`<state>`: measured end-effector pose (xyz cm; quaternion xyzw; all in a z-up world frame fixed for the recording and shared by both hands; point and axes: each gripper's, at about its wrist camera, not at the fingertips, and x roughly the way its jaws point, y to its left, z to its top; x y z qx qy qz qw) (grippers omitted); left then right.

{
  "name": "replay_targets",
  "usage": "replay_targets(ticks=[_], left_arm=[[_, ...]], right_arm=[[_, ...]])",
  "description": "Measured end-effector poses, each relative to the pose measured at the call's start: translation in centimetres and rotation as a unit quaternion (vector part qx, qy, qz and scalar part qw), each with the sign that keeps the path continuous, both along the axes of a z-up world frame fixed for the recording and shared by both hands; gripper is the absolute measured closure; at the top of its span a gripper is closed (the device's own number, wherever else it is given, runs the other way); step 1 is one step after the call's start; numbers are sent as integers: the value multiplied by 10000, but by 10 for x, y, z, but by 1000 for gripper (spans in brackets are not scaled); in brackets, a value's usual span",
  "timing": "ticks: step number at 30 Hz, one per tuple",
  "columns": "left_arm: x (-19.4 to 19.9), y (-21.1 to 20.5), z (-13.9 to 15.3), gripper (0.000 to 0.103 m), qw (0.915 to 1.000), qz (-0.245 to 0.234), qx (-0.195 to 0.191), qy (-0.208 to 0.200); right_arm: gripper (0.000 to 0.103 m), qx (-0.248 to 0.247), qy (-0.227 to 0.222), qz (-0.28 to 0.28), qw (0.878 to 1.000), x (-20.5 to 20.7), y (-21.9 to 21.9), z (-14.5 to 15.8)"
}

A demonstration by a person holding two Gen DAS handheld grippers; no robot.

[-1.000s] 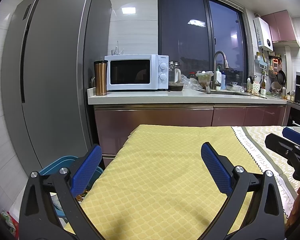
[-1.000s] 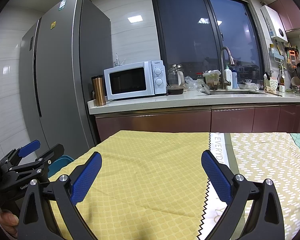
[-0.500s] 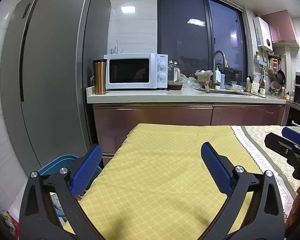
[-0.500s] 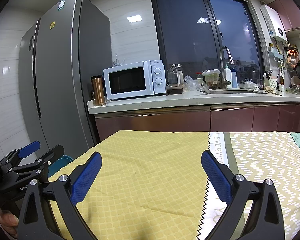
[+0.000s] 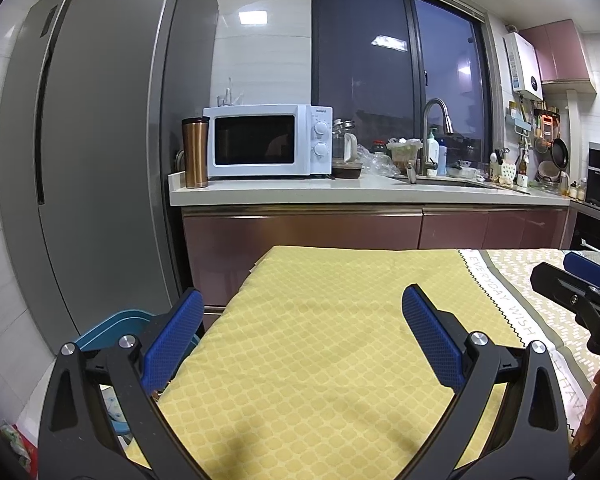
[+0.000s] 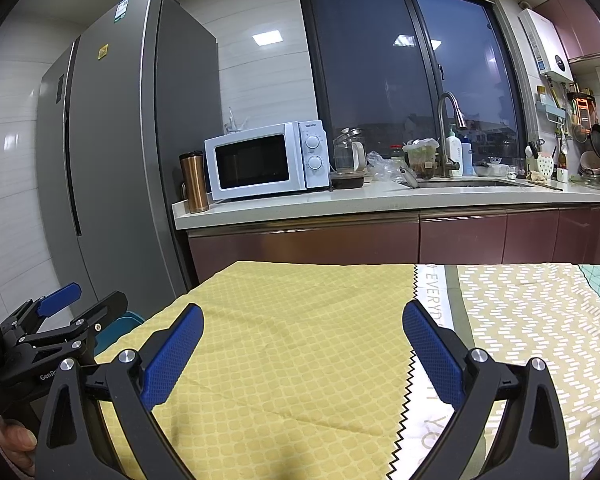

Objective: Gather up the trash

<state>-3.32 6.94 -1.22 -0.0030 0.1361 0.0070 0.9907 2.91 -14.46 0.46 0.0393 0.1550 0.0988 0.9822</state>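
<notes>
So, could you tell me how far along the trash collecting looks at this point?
Done: no trash shows on the yellow tablecloth. In hand: nothing, since the left gripper and right gripper both hover open and empty above it. Left: possibly nothing on the table; the blue bin beside it is mostly hidden, so its contents can't be checked.

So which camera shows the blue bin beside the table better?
The left wrist view: the blue bin shows its rim and some contents behind the open left gripper. In the right wrist view only a sliver appears, behind the left gripper.
</notes>
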Motion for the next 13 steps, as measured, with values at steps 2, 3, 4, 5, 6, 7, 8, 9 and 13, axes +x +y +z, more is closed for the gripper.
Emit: replay_targets(ticks=[2, 3, 4, 5, 6, 7, 8, 9, 13], left_arm=[[1, 0, 1, 6, 10000, 1, -7, 12], [1, 0, 1, 6, 10000, -1, 0, 34], [3, -1, -1, 6, 9999, -28, -23, 128], [5, 0, 0, 6, 9998, -54, -70, 194], [7, 1, -2, 6, 9994, -57, -154, 307], [12, 4, -2, 6, 9990, -48, -215, 396], [17, 7, -2, 6, 9986, -49, -258, 456], [20, 8, -4, 6, 9980, -59, -298, 559], [44, 10, -12, 6, 9941, -8, -210, 1064]], right_arm=[[7, -5, 12, -25, 10000, 0, -2, 0], [7, -4, 29, -35, 10000, 1, -3, -1], [7, -7, 52, -53, 10000, 1, -5, -1], [7, -6, 66, -68, 10000, 2, -6, -2], [7, 3, 93, -89, 9999, 2, -8, -2], [7, 11, 110, -104, 9999, 2, -10, -3], [7, 26, 129, -127, 9998, 3, -12, -3], [7, 36, 144, -137, 9998, 4, -14, -4], [7, 3, 258, -182, 9995, 9, -23, -5]])
